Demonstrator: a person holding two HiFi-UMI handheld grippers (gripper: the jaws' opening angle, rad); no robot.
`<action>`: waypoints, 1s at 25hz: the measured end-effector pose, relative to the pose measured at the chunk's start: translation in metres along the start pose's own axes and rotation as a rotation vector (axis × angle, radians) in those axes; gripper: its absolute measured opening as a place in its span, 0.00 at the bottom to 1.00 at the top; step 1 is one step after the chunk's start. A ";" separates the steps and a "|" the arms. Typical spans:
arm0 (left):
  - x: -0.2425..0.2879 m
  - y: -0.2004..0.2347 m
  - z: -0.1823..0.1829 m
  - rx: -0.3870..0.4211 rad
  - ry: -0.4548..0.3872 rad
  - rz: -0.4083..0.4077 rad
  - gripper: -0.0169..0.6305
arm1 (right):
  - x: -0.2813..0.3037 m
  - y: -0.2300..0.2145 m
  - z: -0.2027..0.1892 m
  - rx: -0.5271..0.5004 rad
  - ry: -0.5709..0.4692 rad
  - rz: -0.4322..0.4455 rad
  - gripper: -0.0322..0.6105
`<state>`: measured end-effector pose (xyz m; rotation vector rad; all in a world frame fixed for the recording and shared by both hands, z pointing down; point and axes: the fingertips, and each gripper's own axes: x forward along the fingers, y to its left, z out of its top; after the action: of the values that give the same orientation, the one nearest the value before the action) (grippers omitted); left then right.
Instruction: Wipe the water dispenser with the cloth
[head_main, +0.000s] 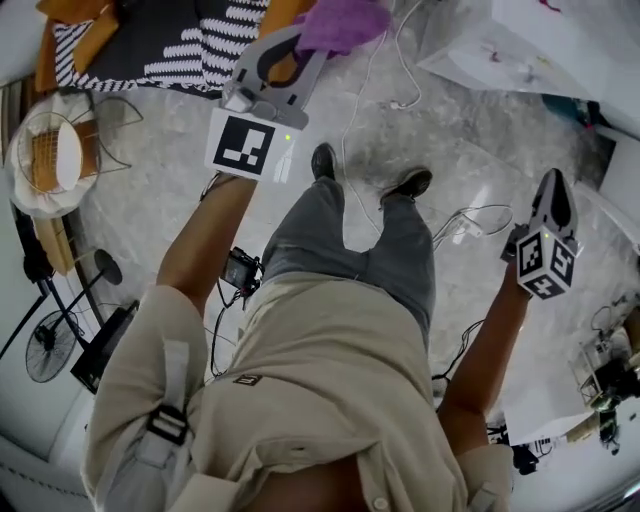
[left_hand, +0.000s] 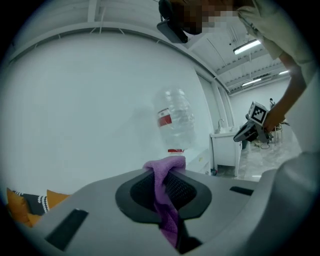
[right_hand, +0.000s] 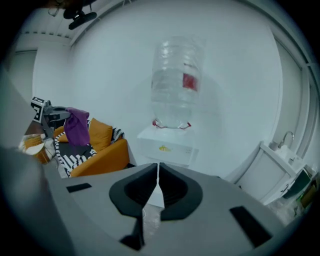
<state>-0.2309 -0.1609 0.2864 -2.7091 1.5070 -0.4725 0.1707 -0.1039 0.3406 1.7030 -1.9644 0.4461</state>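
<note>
Against the white wall ahead of me stands the water dispenser (right_hand: 167, 145), its clear bottle (right_hand: 175, 82) upside down on top, well apart from both my tools. My left gripper (left_hand: 164, 185) has its jaws pinched on the purple cloth (left_hand: 167, 165), which bunches above the tips and hangs down between them. My right gripper (right_hand: 158, 172) holds nothing, its jaws brought together tip to tip.

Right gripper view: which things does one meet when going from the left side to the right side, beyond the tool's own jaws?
The left tool → purple cloth → orange armchair → water dispenser → white cabinet.
</note>
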 end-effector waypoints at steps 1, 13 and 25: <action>-0.010 0.007 0.012 -0.003 -0.007 0.004 0.09 | -0.006 0.010 0.015 -0.010 -0.015 0.015 0.09; -0.092 0.040 0.136 0.011 -0.185 -0.022 0.09 | -0.103 0.084 0.170 -0.090 -0.269 0.089 0.09; -0.117 0.007 0.231 0.074 -0.293 -0.201 0.09 | -0.175 0.095 0.228 -0.035 -0.379 0.200 0.08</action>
<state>-0.2337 -0.0993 0.0350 -2.7352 1.1312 -0.1194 0.0585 -0.0695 0.0614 1.6693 -2.4098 0.1615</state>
